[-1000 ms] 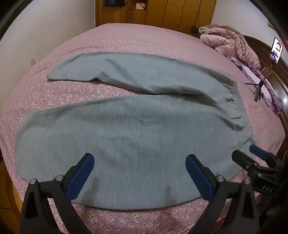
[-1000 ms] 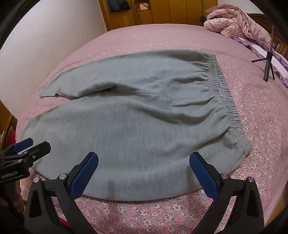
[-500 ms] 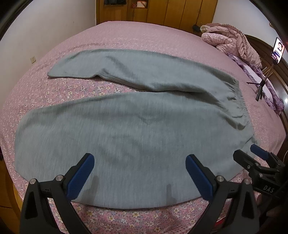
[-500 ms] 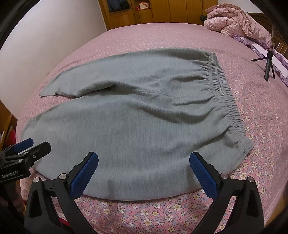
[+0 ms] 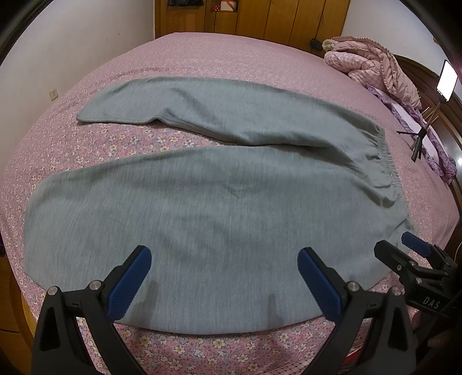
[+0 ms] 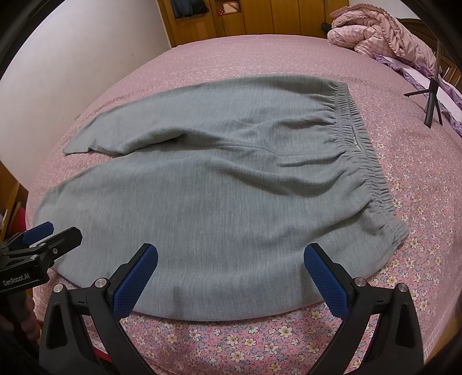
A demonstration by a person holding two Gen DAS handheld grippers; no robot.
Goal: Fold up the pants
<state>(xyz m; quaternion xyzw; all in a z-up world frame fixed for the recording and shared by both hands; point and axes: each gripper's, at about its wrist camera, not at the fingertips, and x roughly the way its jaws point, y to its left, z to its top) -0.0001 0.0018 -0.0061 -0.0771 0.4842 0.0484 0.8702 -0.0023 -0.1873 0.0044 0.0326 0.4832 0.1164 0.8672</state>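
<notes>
Grey sweatpants (image 5: 202,207) (image 6: 216,202) lie spread flat on the pink flowered bedspread (image 5: 231,354) (image 6: 418,178), waistband (image 6: 363,155) to the right and both legs running left, the far leg ending in a cuff (image 5: 95,115). My left gripper (image 5: 223,274) hangs open just above the near leg's front edge, nothing between its blue pads. My right gripper (image 6: 231,274) is open too, over the near edge close to the waistband corner (image 6: 398,233). Each gripper shows at the side of the other's view: the right gripper (image 5: 410,251) and the left gripper (image 6: 46,233).
A heaped pink quilt (image 5: 372,69) (image 6: 384,31) lies at the far right of the bed. A small black tripod (image 5: 418,141) (image 6: 431,101) with a lit phone (image 5: 447,80) stands at the right edge. Wooden wardrobes (image 5: 260,17) and a white wall (image 5: 72,52) lie beyond the bed.
Both grippers have drifted slightly back from the pants, so more of the bed shows. The pants lie unmoved and both grippers stay open.
</notes>
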